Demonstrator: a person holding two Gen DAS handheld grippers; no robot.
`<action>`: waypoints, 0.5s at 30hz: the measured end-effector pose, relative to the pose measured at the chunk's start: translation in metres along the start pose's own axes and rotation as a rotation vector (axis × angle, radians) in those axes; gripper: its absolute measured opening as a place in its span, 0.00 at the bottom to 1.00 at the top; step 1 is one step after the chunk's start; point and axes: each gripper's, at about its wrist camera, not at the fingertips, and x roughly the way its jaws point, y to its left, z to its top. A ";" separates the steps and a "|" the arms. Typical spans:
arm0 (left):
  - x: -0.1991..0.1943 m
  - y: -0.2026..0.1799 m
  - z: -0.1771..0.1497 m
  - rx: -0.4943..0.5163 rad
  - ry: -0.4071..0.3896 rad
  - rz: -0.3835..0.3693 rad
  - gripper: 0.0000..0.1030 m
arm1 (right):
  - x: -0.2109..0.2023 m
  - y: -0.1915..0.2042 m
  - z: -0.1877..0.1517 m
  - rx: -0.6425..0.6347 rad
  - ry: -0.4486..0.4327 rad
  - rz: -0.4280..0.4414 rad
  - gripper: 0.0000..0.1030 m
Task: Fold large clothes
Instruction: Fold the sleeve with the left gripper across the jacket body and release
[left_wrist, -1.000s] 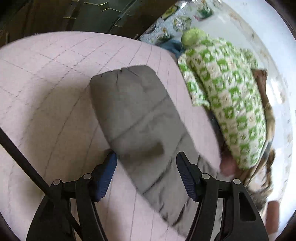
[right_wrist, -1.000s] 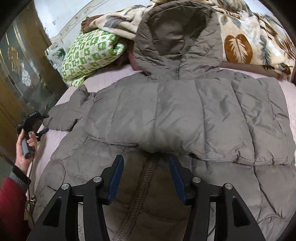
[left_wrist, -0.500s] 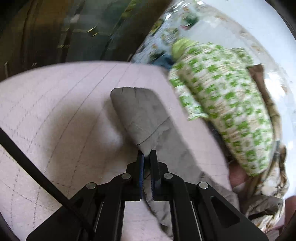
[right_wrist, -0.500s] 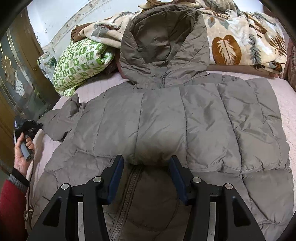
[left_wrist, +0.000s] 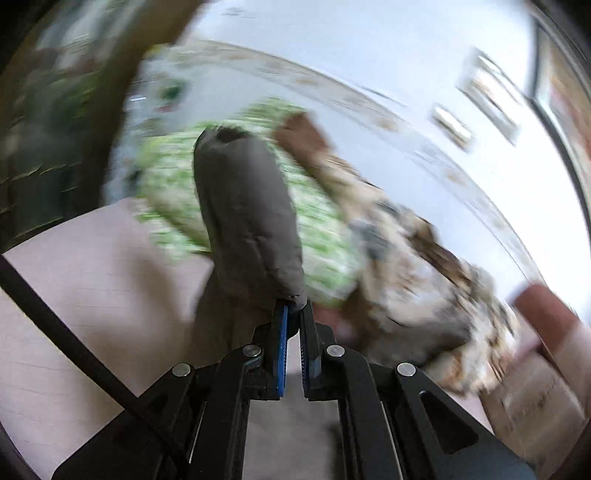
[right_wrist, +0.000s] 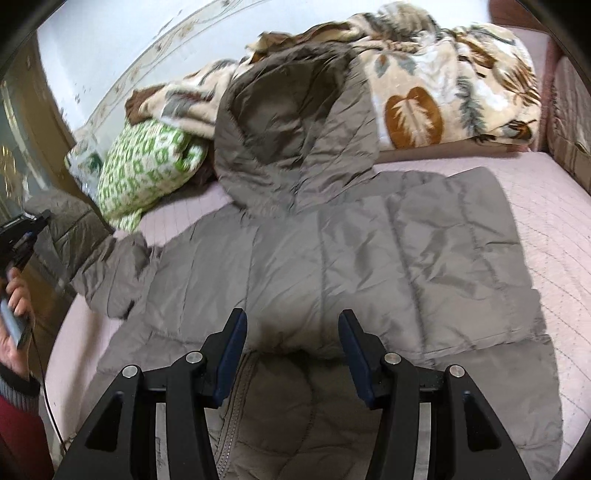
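Jaws on the left gripper (left_wrist: 291, 314) were clamped on the sleeve (left_wrist: 245, 214), which a second ago was lying flat on the pink bedspread (left_wrist: 92, 280) between open fingers. Now it was lifted, cuff sticking up in front of the green pillow (left_wrist: 325, 236) (pretty blurry, so it was mid-swing). I'd guess the sleeve fold inward had started. Right gripper (right_wrist: 291, 354) hung with jaws apart over the jacket (right_wrist: 369, 266), gripping nothing. Jacket lay spread on the bed, hood (right_wrist: 295, 140) propped against the leaf blanket (right_wrist: 443, 85). Bare bedspread to the right, the bed edge close on the left.
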 end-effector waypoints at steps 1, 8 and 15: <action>-0.001 -0.019 -0.007 0.035 0.007 -0.021 0.05 | -0.003 -0.004 0.002 0.012 -0.009 -0.002 0.54; 0.045 -0.136 -0.105 0.301 0.212 -0.095 0.05 | -0.021 -0.031 0.008 0.086 -0.046 -0.030 0.54; 0.110 -0.166 -0.240 0.494 0.544 0.011 0.07 | -0.023 -0.049 0.012 0.142 -0.044 -0.013 0.54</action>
